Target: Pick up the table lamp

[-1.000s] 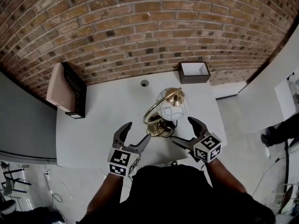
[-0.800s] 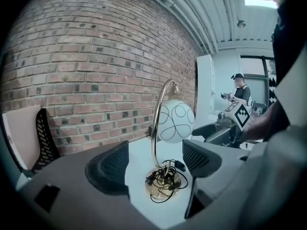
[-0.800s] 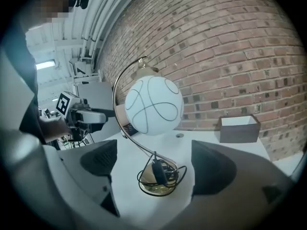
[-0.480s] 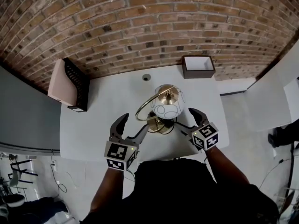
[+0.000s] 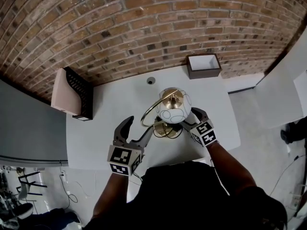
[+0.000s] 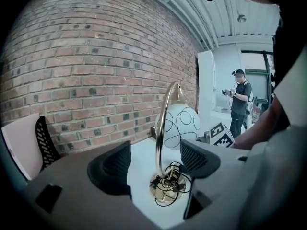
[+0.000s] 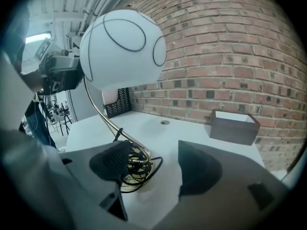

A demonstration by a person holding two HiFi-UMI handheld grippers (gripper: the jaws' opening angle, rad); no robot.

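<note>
Brass-stemmed, the table lamp [image 5: 172, 107] stands mid-table [image 5: 103, 123], left gripper [image 5: 140, 127] at its 8 o'clock, right gripper [image 5: 191, 118] at 4 o'clock, both jaws apart, lately narrowing, its base between them ungripped.

I see the table lamp [image 5: 169, 113] standing upright on the white table [image 5: 105, 128], toward its near edge and a little right of centre. Its shade [image 7: 122, 49] is a white globe traced with thin black loops, hanging from a slim brass arm [image 6: 161, 128] that arcs up from one side and over. The round brass base [image 6: 163, 191] sits flat, and I make out a black cord [image 7: 144, 169] bundled in loose coils on top of it
</note>
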